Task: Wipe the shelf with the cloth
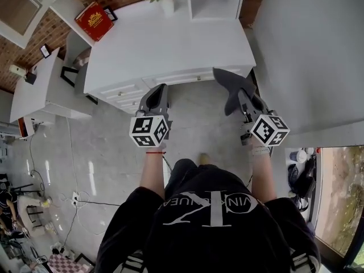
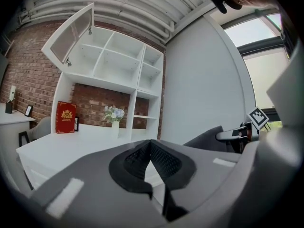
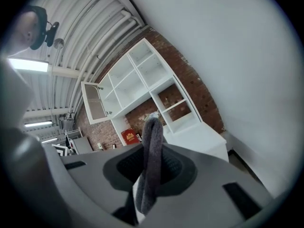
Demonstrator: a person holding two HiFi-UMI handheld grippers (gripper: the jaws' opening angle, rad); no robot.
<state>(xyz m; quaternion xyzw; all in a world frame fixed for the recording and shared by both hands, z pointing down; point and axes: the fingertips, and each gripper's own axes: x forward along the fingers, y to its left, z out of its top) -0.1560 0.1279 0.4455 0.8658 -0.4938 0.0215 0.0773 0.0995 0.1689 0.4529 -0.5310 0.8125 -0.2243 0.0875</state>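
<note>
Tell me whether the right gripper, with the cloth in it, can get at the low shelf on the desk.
Likely yes, after a reach forward: the right gripper, shut on the cloth, is at the front of the desk. Only bare desk top lies before the shelf; the vase stands aside.

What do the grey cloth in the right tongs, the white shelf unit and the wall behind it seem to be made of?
Grey cloth: soft fuzzy fabric, perhaps fleece; matte nap, limp fold. Shelf unit: likely painted or laminated board; smooth white flat panels. Wall: red brick, rough; mortar lines show.
</note>
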